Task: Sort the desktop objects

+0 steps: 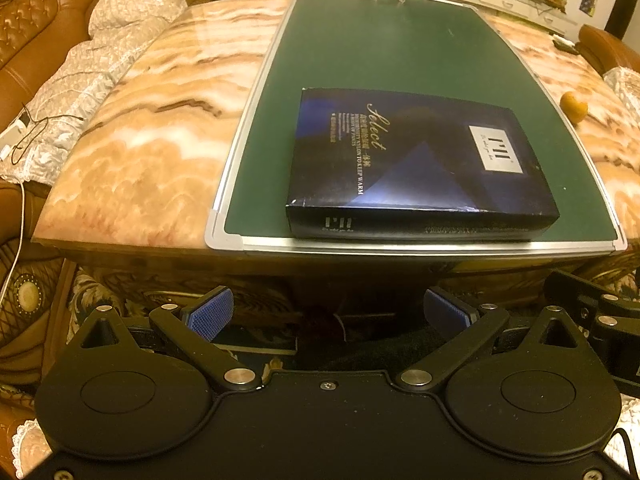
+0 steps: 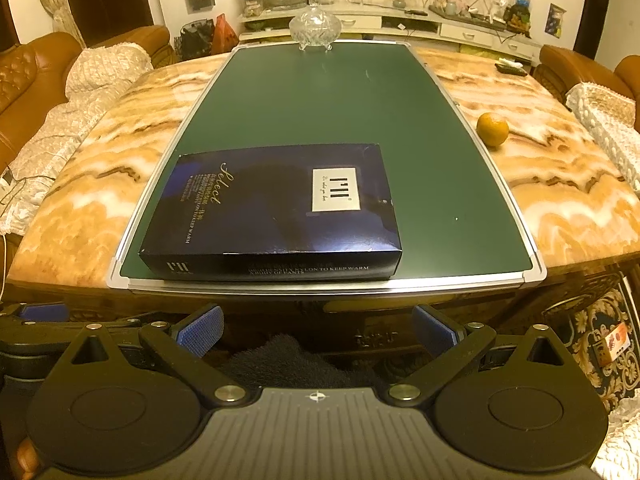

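I log, relative to the fingers point(image 2: 200, 330):
- Marble table point(image 2: 560, 184), straight ahead, orange and white veining.
- Leather sofa point(image 2: 24, 76), far left, with a quilted cover point(image 2: 100, 68) draped over it.
- White cabinet point(image 2: 400, 24), far ahead past the table, cluttered on top.
- Small dark item point(image 2: 511, 69), ahead to the right on the table; possibly a remote.
- Patterned rug point(image 2: 600, 332), low to the right.

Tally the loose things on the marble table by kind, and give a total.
Dark blue cardboard box, on the green board: 1
Clear cut-glass lidded bowl, at the board's far edge: 1
Round orange fruit, on the marble beside the board: 1
Green metal-framed board: 1
Total: 4
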